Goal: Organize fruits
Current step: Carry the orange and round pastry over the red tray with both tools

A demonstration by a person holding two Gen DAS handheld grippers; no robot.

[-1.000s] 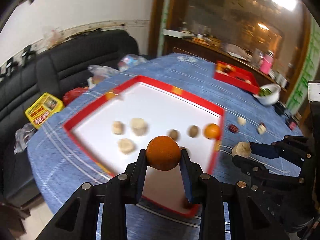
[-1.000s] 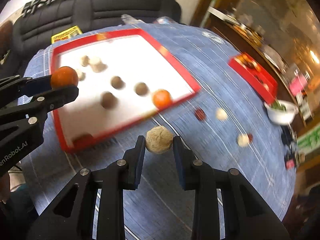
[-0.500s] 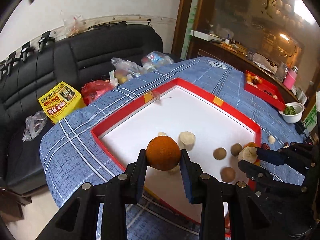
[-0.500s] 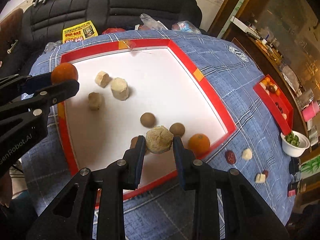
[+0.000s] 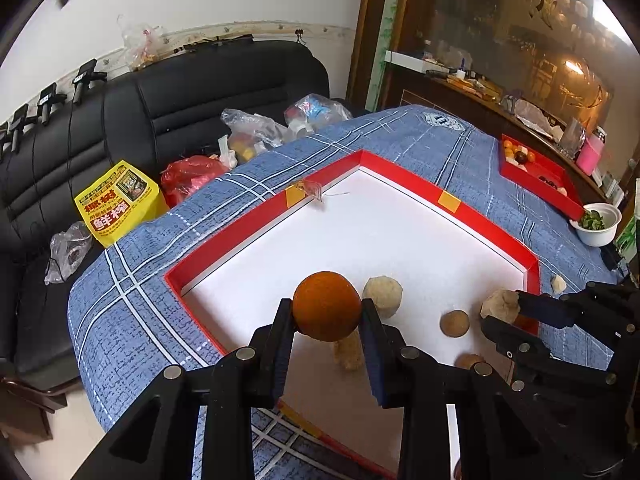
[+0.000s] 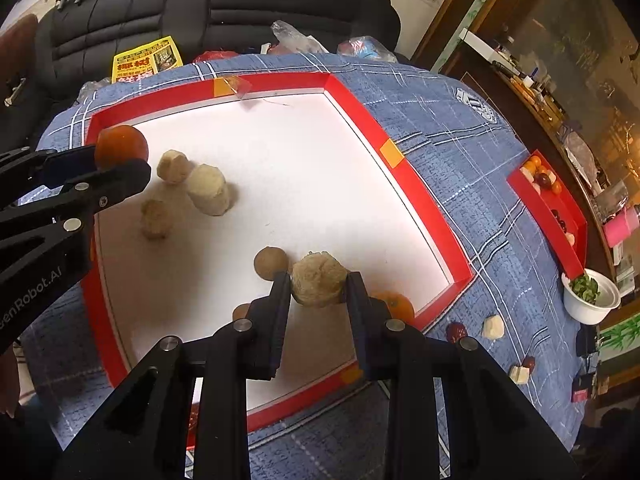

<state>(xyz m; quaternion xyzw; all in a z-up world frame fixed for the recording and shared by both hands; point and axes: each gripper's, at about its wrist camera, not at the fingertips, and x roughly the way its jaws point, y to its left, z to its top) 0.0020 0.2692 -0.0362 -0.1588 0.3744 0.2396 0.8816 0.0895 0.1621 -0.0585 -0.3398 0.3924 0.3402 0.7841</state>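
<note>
We pinch an orange (image 5: 326, 306) in left gripper (image 5: 326, 316), beige fruit (image 6: 318, 284) in right gripper (image 6: 318, 290), over the tray (image 6: 420, 204) for sorting.

White lettering on the side of the left gripper (image 6: 120, 168), partly cut off at the frame edge, reads "enRobot.AI". A yellow bag (image 5: 118, 204) on the black sofa (image 5: 200, 92) carries large red Chinese characters, of which "椰树" on one line and "鲜榨" beneath can be made out. Its smaller print is too small to read.
</note>
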